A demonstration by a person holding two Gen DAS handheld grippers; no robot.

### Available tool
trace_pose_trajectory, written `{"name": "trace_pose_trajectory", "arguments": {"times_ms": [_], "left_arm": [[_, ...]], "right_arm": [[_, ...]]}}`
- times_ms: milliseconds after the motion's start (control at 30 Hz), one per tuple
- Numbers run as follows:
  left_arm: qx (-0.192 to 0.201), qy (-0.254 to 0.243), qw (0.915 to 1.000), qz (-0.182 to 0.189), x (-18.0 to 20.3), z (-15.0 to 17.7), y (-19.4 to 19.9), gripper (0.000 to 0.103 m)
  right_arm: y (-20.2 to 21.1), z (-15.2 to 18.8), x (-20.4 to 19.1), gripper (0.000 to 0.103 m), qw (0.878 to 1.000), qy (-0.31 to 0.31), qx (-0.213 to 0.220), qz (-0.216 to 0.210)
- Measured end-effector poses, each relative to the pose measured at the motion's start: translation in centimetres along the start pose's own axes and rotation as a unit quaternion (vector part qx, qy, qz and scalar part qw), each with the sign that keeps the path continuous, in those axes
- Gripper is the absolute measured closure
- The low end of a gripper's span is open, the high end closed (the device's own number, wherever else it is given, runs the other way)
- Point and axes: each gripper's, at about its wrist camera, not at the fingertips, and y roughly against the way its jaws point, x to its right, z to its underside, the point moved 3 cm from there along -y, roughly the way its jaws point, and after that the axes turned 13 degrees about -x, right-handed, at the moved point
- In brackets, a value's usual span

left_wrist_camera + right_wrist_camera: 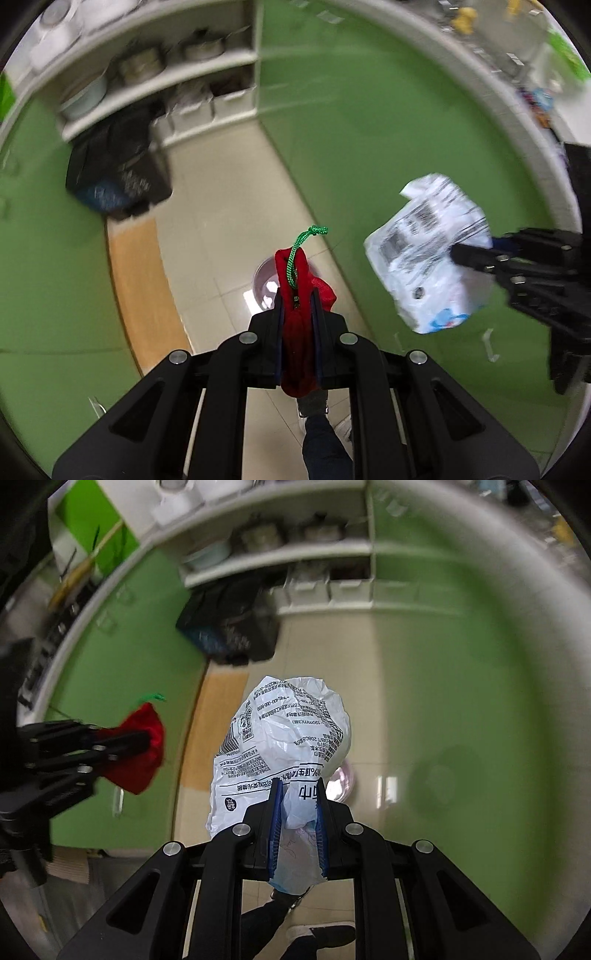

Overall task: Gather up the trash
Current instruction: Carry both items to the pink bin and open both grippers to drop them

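Observation:
My left gripper (297, 299) is shut on a red cloth pouch (301, 295) with a green cord; the pouch (138, 749) also shows at the left of the right wrist view. My right gripper (299, 786) is shut on a crumpled white plastic wrapper (284, 738) with black print, which appears in the left wrist view as a white bundle (424, 254) at the right. Both grippers point down over the tiled floor. A small round pale bin (266, 284) stands on the floor below the pouch, partly hidden; its rim (345, 779) peeks out beside the wrapper.
Green cabinet fronts (369, 129) line both sides of a narrow tiled aisle. A black bag (118, 173) sits on the floor before white shelves (177, 74) holding pots. A wooden strip (136, 280) lies along the left. A person's leg and shoe (321, 934) are below.

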Motion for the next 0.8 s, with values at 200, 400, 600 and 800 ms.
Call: {"name": "trace_pose_trajectory", "arguments": {"times_ms": [200,400,600,800], "left_arm": [[-0.019,0.038,0.9991,0.007,-4.0,1.3,-8.3,0.091],[-0.036,0.066,0.997,0.02,-6.3,1.4,-16.4,0.091],[-0.044,0.07,0.9963,0.022,-7.6,1.1,-22.1,0.091],[-0.055,0.066,0.996,0.028,-7.6,1.1,-25.2,0.091]], "right_arm": [[-12.7,-2.3,-0.3,0.087,0.999,0.014,-0.038,-0.008],[-22.8,-3.1,0.8,0.087,0.997,0.022,-0.067,-0.004],[-30.3,-3.8,2.2,0.07,0.996,0.024,-0.081,-0.001],[-32.2,-3.6,4.5,0.02,0.997,0.001,-0.077,0.013]]}}
